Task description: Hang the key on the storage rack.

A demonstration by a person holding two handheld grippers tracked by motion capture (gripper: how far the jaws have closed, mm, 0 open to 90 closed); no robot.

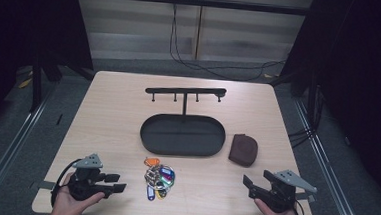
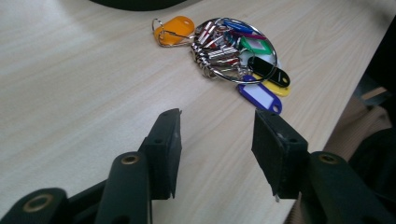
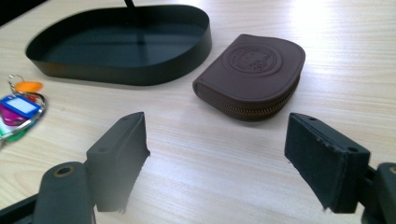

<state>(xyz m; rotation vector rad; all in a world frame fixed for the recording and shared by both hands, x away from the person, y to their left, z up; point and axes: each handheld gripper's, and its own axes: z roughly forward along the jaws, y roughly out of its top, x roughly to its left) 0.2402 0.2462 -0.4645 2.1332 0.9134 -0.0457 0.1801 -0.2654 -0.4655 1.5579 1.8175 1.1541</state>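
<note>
A bunch of keys with coloured tags [image 1: 158,179] [image 2: 229,51] lies on the table near its front edge, between my two grippers. A brown zipped pouch [image 1: 243,150] [image 3: 252,74] lies flat to the right of a black oval tray [image 1: 183,135] [image 3: 116,46] with a hook rack [image 1: 185,92] rising from its back. My left gripper [image 1: 116,182] [image 2: 215,154] rests at the front left, open and empty, jaws towards the keys. My right gripper [image 1: 247,187] [image 3: 217,163] sits at the front right, open wide and empty, a short way before the pouch.
The wooden table [image 1: 118,113] is bare around the tray. Its front edge runs just behind both hands. Black cables [image 1: 206,66] trail on the floor beyond the far edge, and metal rails [image 1: 11,141] flank the table.
</note>
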